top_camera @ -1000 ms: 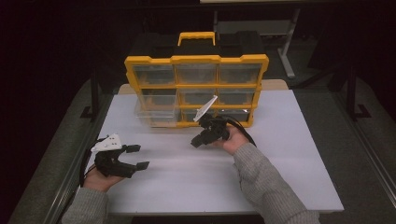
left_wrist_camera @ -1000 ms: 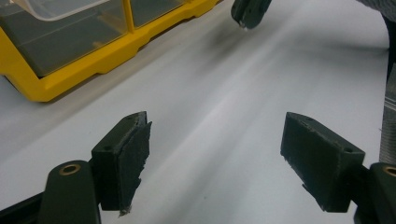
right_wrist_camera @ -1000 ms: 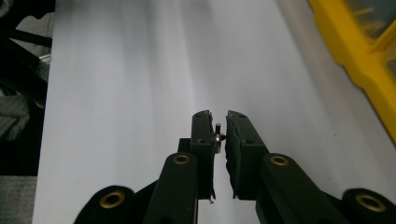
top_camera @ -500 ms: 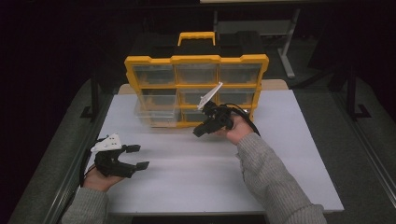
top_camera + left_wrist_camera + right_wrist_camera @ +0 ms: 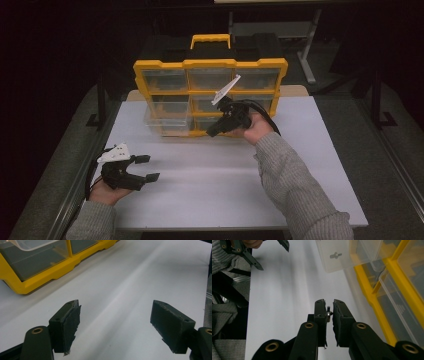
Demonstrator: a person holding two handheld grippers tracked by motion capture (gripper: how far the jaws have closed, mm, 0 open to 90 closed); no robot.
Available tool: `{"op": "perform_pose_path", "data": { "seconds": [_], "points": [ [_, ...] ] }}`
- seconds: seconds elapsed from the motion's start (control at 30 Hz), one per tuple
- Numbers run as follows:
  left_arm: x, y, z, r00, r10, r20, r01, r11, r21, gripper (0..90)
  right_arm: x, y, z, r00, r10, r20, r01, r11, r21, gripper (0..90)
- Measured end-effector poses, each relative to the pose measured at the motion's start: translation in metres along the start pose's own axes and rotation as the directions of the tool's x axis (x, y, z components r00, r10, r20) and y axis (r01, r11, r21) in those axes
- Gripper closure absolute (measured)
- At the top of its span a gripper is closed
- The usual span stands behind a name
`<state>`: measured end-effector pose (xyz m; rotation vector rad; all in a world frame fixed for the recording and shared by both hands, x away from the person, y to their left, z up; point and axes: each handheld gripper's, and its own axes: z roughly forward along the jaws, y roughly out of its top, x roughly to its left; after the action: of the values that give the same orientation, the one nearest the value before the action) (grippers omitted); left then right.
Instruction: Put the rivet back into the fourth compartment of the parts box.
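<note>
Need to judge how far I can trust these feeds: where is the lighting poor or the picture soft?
High view: room beyond the table is dark, organizer and white top well lit. Left gripper view: open left gripper sharp, faint shadow bands on the table. Right gripper view: small metal part in the right gripper fairly sharp, clear drawer slightly soft.

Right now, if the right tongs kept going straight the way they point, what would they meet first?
Probably the clear drawer pulled out of the yellow organizer, just right of the right tongs' line; otherwise white table. Depth is unclear.
</note>
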<state>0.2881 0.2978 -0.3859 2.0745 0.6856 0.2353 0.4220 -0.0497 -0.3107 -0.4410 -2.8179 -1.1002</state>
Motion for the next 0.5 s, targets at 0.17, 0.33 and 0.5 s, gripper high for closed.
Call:
{"op": "perform_pose_path", "data": {
  "seconds": [0.17, 0.33, 0.5],
  "points": [
    [0.000, 0.000, 0.000, 1.0000, 0.002, -0.001, -0.002, 1.0000, 0.000, 23.1, -0.001, 0.009, -0.007, 0.9996, -0.027, 0.007, 0.027, 1.000, -0.011, 80.3],
    [0.000, 0.000, 0.000, 1.0000, 0.002, -0.002, -0.002, 1.0000, -0.005, 23.1, 0.001, 0.019, -0.015, 0.9989, -0.043, 0.020, 0.043, 0.999, -0.012, 80.3],
    [0.000, 0.000, -0.001, 1.0000, 0.003, -0.005, -0.003, 1.0000, -0.004, 23.0, 0.004, 0.028, -0.021, 0.9979, -0.056, 0.033, 0.056, 0.998, -0.014, 80.3]
  ]
}}
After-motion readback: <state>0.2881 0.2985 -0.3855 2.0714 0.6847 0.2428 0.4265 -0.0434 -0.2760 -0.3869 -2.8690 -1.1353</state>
